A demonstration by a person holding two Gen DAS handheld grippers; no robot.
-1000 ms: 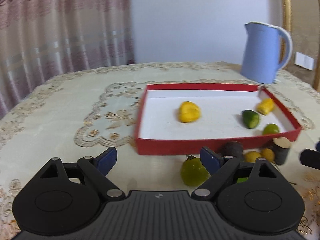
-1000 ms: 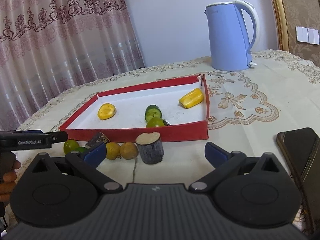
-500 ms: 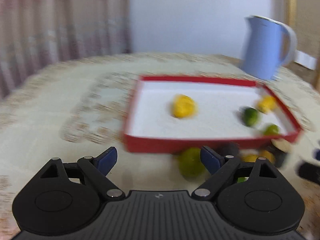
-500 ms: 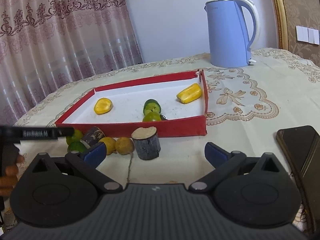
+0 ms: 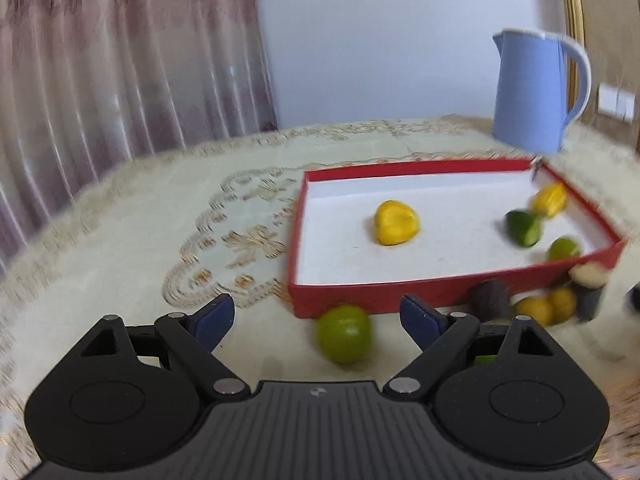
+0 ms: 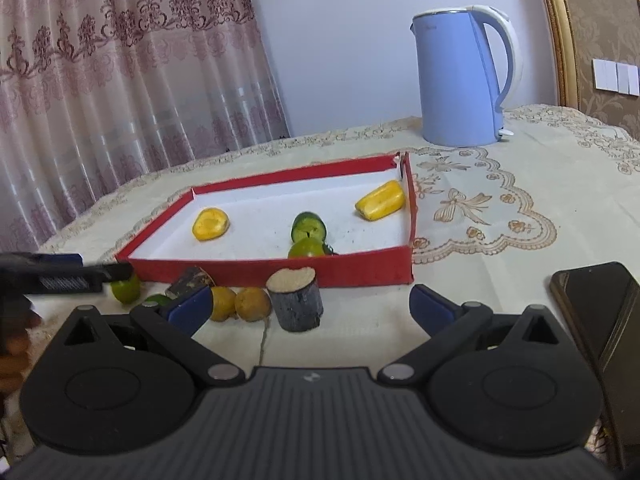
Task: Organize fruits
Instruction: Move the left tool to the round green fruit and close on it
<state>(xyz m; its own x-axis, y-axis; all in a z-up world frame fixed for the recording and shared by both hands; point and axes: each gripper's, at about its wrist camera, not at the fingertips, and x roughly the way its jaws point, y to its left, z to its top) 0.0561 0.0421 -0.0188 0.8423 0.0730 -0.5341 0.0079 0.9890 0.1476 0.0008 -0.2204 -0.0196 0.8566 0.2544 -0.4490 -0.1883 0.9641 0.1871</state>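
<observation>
No words or numbers can be read here. In the right wrist view, at about 9 o'clock, the side of the left gripper [image 6: 72,276] has a pale patch of tiny marks, but it is too blurred to read. The body of each gripper has a small pale mark in the middle near 6 o'clock, and it is a little shape, not letters. The blue kettle [image 6: 460,80] at about 1 o'clock has a faint mark near its top, too small to read.
</observation>
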